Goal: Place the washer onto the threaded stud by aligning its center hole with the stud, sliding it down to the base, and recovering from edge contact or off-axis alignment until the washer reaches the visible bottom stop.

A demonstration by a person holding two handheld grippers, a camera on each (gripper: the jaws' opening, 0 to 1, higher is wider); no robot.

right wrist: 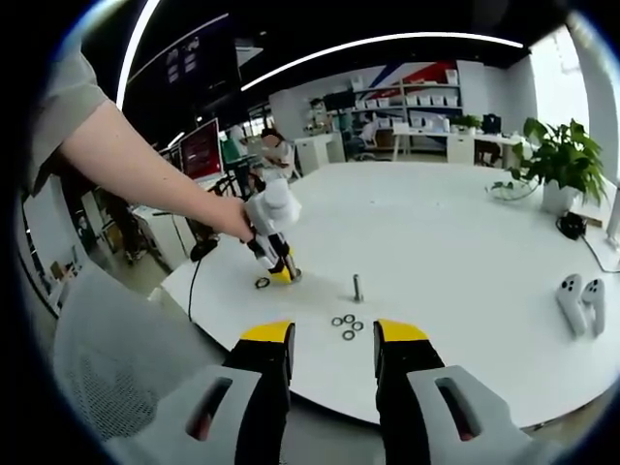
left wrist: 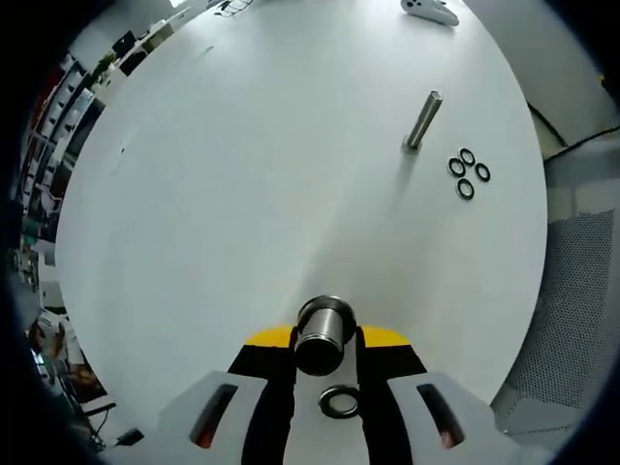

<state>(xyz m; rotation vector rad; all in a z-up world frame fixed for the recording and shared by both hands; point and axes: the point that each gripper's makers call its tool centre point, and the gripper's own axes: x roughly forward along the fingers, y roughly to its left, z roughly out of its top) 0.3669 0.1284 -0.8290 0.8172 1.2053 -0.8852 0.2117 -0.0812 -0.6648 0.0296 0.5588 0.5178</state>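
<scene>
Left gripper [left wrist: 325, 360] is closing on a metal cylinder [left wrist: 323, 334]; right gripper [right wrist: 333, 351] is hanging open and empty.
A washer [left wrist: 340, 401] is lying flat between the left jaws, four more [left wrist: 468, 174] beside the stud [left wrist: 422, 120]; thin, stiff, slippery, so I judge the outer rim the best hold.

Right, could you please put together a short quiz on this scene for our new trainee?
1. How many washers lie in the cluster beside the upright stud?
2. True or false: the right gripper is shut on a washer.
3. Where is the single washer that lies apart from the cluster?
A. Threaded onto the stud
B. On the table, between the jaws of the left gripper
C. Held by the right gripper

Key: 1. Four. 2. False: its jaws are open and empty. 3. B.
</scene>
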